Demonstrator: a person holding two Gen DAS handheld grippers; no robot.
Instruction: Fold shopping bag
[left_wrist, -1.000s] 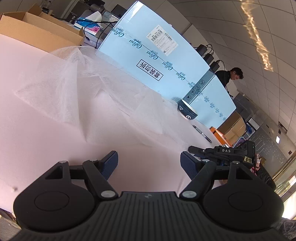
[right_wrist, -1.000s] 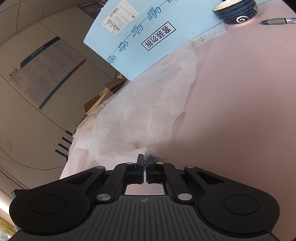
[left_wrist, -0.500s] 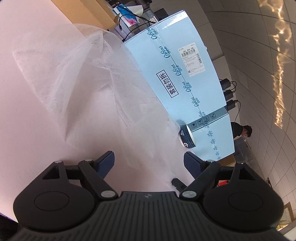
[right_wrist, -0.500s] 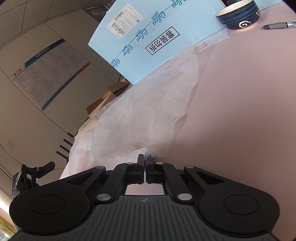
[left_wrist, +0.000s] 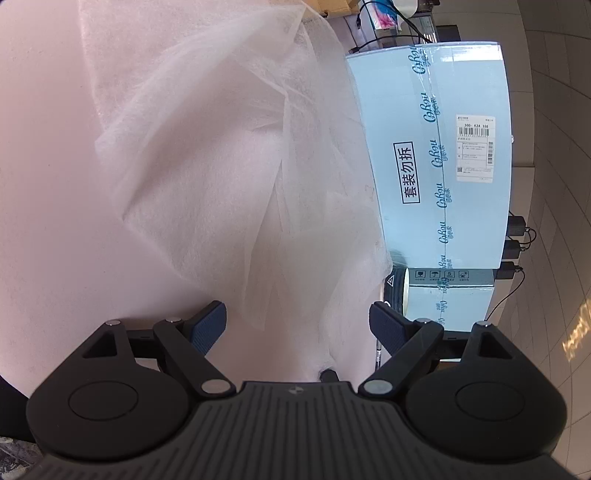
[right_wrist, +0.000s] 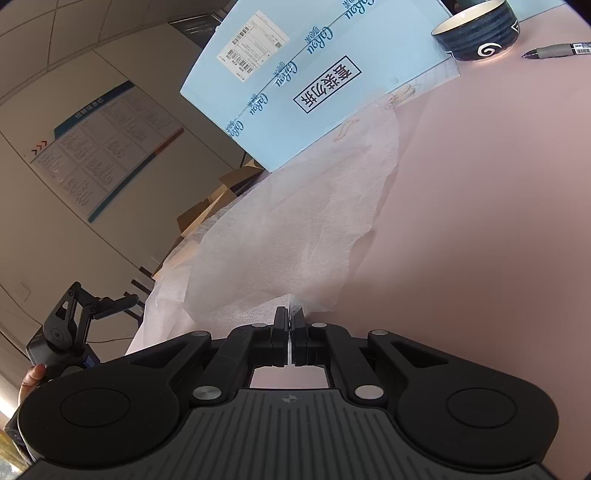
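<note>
The shopping bag (right_wrist: 295, 221) is a thin, translucent white non-woven sheet, finely fibrous and softly creased, lying crumpled on the smooth pink table (right_wrist: 480, 221) with its long axis running from the right gripper (right_wrist: 290, 325) away toward the pale blue printed carton (right_wrist: 314, 85). The right gripper's jaws are pressed together on the bag's near corner, while the left gripper (left_wrist: 297, 325) hangs over the fabric with its ribbed blue pads (left_wrist: 207, 326) wide apart and nothing between them — a loose fold lies just ahead. To the bag's right the table is bare and flat up to a dark glazed bowl (right_wrist: 476, 33) and a grey pen (right_wrist: 554, 50), well apart from the bag's ragged edge.
</note>
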